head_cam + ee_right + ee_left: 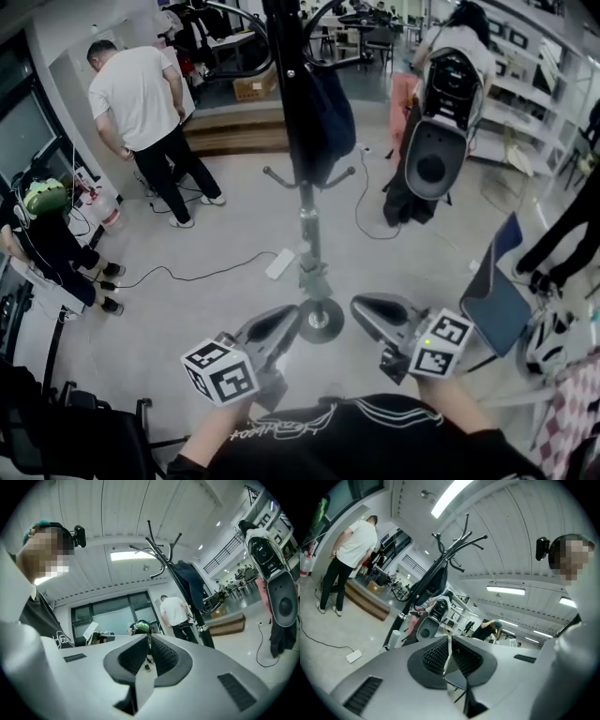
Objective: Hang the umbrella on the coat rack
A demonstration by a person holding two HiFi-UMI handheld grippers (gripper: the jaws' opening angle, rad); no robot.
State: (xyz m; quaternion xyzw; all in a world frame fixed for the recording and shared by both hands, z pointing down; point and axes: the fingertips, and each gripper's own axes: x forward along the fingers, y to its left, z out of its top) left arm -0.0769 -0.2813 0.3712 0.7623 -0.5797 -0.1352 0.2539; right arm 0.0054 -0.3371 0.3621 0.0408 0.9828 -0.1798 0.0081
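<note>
The black coat rack stands straight ahead on its round base. A dark navy folded umbrella hangs against the pole from an upper hook. It shows in the left gripper view as the umbrella along the tilted rack, and in the right gripper view as the umbrella beside the rack. My left gripper and right gripper are held low, near the base, on either side of the pole. The left gripper and the right gripper are both shut, pads meeting at the tips with nothing between them.
A person in a white shirt stands at the back left, and another person in a green cap sits at the left. A grey speaker-like machine stands at the right. A blue chair, a power strip with cable and a wooden step are nearby.
</note>
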